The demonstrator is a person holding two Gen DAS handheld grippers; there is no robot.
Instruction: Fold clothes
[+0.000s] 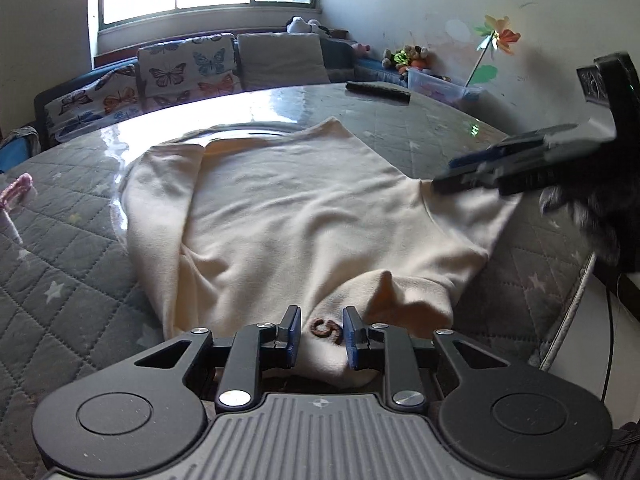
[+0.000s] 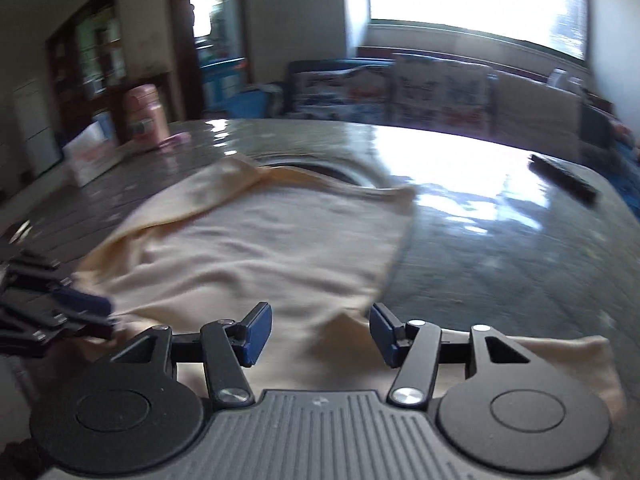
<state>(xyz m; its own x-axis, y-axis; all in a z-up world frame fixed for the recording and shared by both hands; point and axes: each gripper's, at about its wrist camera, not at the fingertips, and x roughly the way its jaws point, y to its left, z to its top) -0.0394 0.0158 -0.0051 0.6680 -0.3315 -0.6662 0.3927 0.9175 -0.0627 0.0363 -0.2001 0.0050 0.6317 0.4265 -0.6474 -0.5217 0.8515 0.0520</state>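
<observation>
A cream shirt (image 1: 288, 216) lies spread on the quilted table (image 1: 72, 280), one side folded over. The left tool (image 1: 322, 334) pinches a bunched fold at the shirt's near edge, by a brown letter. The right tool (image 2: 320, 334) hangs over the sleeve with jaws apart, gripping nothing.

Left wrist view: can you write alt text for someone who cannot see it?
A cream shirt lies partly folded on a quilted grey table, with the left gripper closed on its near edge. The right gripper hovers over the shirt's right sleeve; a butterfly-print sofa stands behind.
</observation>
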